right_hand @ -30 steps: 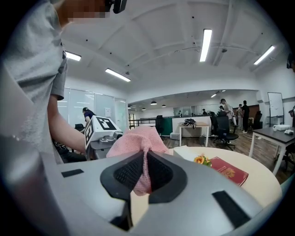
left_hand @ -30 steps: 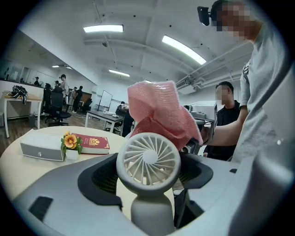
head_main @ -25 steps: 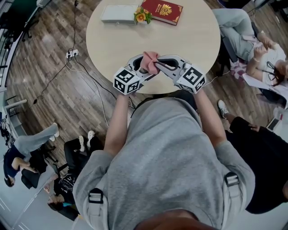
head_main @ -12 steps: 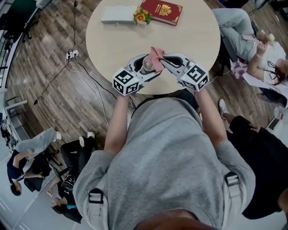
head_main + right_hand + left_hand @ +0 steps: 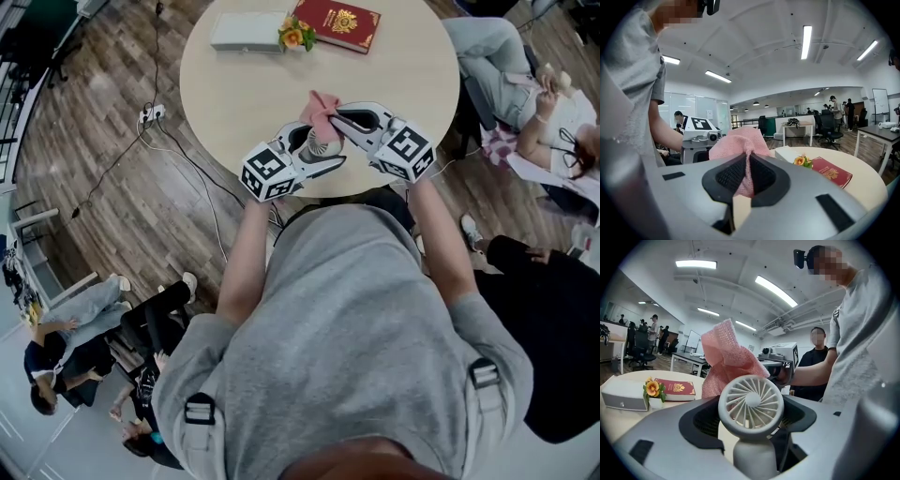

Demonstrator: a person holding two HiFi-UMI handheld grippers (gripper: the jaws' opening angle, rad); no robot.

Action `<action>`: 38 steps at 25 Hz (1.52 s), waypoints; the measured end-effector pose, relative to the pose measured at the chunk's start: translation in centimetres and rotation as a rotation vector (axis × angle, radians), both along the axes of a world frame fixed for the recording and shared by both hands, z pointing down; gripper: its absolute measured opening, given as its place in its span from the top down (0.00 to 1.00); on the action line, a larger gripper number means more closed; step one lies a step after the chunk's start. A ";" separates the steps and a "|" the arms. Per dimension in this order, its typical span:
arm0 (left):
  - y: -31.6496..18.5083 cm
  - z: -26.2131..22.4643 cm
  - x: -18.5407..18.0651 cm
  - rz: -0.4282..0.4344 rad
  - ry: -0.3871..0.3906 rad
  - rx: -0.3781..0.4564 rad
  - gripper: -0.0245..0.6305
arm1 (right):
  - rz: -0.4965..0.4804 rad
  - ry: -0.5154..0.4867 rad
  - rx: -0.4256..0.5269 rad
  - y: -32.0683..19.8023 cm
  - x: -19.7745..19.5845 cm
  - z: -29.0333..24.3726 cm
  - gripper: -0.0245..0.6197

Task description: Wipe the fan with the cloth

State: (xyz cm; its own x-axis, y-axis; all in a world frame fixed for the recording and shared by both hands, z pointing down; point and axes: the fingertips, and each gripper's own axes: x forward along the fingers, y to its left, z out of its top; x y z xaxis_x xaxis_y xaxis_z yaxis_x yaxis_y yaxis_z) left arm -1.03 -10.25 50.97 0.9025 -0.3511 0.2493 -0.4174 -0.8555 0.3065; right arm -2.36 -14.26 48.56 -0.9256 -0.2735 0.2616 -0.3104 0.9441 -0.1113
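A small white hand fan [image 5: 750, 404] stands upright between the jaws of my left gripper [image 5: 749, 427], which is shut on its handle; from the head view the fan [image 5: 323, 143] shows above the round table. A pink cloth [image 5: 738, 147] is pinched in my right gripper [image 5: 749, 176]. The cloth [image 5: 321, 108] lies against the fan's far side, and in the left gripper view the cloth [image 5: 725, 359] rises behind the fan's round grille. From above, the left gripper [image 5: 314, 148] and the right gripper [image 5: 339, 120] meet at the fan over the table's near half.
The round beige table [image 5: 234, 84] carries a red book [image 5: 337, 23], a white box [image 5: 246, 30] and a small orange flower [image 5: 295, 34] at its far side. People sit at the right [image 5: 525, 94] and lower left. A cable [image 5: 178, 159] runs over the wooden floor.
Both grippers have shifted slightly right and farther over the table. The cloth has moved from covering the fan's near side up to its far side, so the white fan head now shows.
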 end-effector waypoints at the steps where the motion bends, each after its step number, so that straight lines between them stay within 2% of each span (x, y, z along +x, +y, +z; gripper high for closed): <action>1: 0.1 0.0 0.1 0.004 -0.004 0.001 0.38 | -0.006 -0.001 -0.002 0.1 -0.1 -0.1 0.92; 7: -0.1 1.3 -0.3 0.002 -0.040 -0.013 0.38 | -0.060 0.005 -0.032 1.0 -0.6 0.1 0.92; 12: 0.1 2.1 -0.8 -0.012 -0.038 -0.033 0.38 | -0.088 0.004 -0.058 2.2 -0.5 0.7 0.92; 19: -0.2 1.6 -1.3 -0.030 -0.005 -0.033 0.38 | -0.057 -0.003 -0.094 2.1 0.7 1.6 0.92; 26: 0.0 0.0 -0.5 0.013 0.006 0.006 0.38 | -0.049 0.020 -0.079 1.0 1.2 1.6 0.92; 38: 0.9 0.6 0.6 0.098 -0.053 0.026 0.38 | -0.094 0.009 -0.115 0.1 0.0 1.5 0.92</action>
State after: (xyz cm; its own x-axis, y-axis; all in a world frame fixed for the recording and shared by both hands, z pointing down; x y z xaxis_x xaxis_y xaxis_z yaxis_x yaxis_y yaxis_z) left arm -0.41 -9.36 51.56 0.9185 -0.2689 0.2899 -0.3466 -0.9004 0.2630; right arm -2.39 -14.13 50.05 -0.9433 -0.1531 0.2946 -0.2224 0.9501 -0.2185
